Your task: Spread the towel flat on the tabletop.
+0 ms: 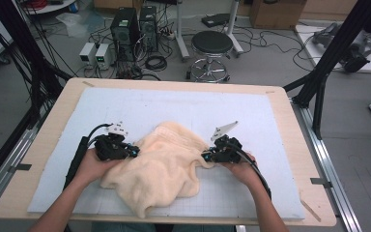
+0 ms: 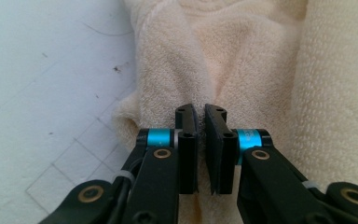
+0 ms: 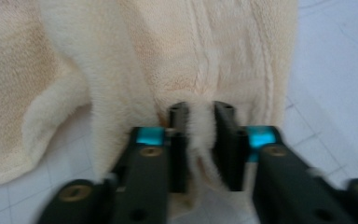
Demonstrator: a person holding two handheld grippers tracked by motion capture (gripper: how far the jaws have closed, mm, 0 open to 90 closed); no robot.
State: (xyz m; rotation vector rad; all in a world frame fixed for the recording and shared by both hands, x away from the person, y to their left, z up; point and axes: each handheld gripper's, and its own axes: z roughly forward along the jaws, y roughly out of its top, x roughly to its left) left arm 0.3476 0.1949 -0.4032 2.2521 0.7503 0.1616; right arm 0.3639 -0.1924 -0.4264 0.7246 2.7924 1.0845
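Both hand-held grippers, left and right, pinch opposite edges of the towel between them.

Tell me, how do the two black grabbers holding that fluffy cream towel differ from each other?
The left gripper bites the towel at its left edge, the right gripper at its right edge. In the gripper views, the left's jaws stand almost together on a thin pinch of cloth; the right's jaws stand a little apart around a thicker bunched fold. Both are black with blue bands, hand-held, and shut on the towel.
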